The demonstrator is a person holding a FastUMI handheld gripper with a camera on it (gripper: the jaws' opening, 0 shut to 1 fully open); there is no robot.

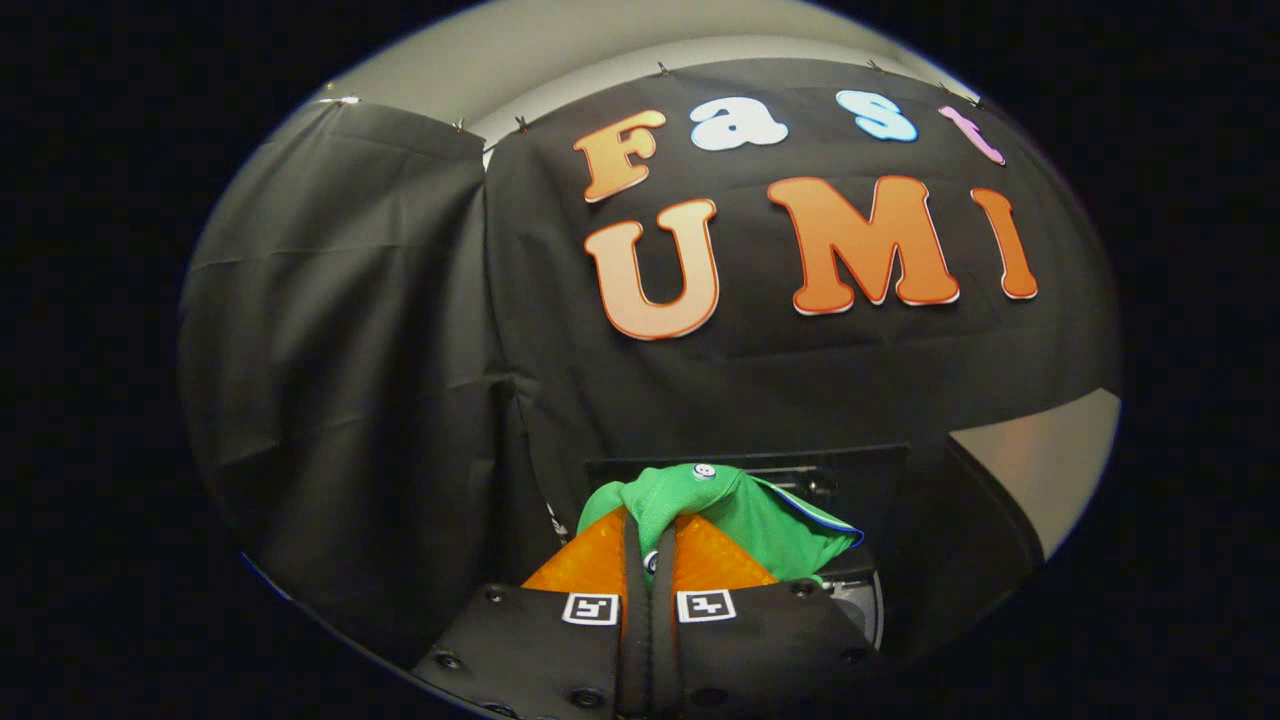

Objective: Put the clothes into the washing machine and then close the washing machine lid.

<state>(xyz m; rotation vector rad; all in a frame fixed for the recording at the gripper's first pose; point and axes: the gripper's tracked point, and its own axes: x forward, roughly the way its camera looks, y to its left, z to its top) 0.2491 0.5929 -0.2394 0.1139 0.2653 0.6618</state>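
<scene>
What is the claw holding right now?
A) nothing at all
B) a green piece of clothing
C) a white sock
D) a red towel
B: the claw is shut, both fingers pressing on a green piece of clothing with a white button and a blue-edged collar, bunched up between and just ahead of the fingertips.

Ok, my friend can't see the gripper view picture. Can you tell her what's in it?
The gripper is shut on a green garment with a white button, bunched at its fingertips. Beyond it stands a dark machine in front of the black cloth wall.
</scene>
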